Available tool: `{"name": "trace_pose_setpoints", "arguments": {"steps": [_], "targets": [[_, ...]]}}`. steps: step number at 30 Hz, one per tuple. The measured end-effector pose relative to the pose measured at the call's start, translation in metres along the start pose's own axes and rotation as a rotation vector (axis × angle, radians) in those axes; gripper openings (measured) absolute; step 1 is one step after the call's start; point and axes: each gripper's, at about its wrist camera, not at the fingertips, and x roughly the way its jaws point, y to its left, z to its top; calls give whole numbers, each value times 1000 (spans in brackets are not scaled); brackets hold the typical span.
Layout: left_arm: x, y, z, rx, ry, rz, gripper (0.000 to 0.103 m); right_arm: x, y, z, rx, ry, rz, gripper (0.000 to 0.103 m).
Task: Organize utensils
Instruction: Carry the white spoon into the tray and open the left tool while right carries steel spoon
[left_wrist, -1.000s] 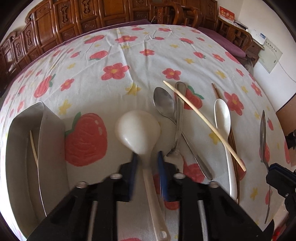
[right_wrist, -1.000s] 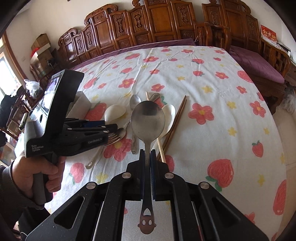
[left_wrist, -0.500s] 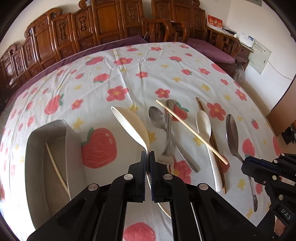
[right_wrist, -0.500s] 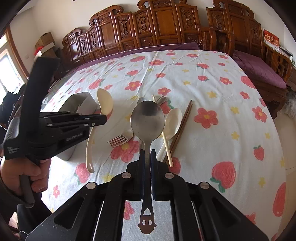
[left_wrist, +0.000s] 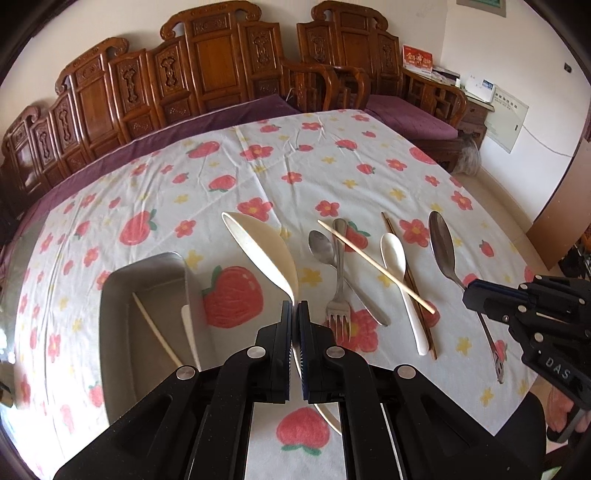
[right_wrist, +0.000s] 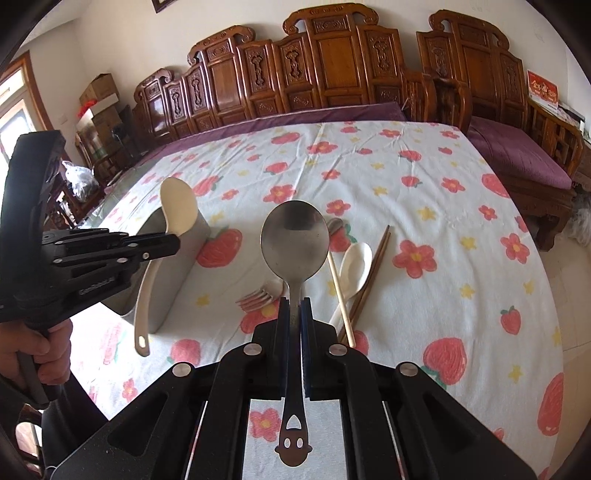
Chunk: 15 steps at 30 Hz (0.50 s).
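Gripping cream ladle (left_wrist: 264, 254) in our left gripper (left_wrist: 295, 308), jaws clenched on handle, bowl raised beside metal tray (left_wrist: 122, 317). Our right gripper (right_wrist: 294, 304) jaws clamp steel spoon (right_wrist: 294, 240) above worktop (right_wrist: 424, 192). Fork (left_wrist: 338, 295), chopsticks (left_wrist: 410, 280) lie on cloth.

Left claw (left_wrist: 295, 308) with matte black angular arms, blue pads on its fingers (left_wrist: 303, 317), round silver screws along the linkages, right claw (right_wrist: 294, 308) of the same build, white lettering on the black housings, dark sleeve beside the left hand (right_wrist: 44, 350)
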Motion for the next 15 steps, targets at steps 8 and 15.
{"name": "trace_pose_setpoints", "arguments": {"steps": [8, 15], "targets": [[-20, 22, -10, -4, -14, 26, 3, -7, 18, 1, -27, -17, 25, 7], [-29, 51, -16, -28, -15, 61, 3, -9, 32, 1, -49, -20, 43, 7]]}}
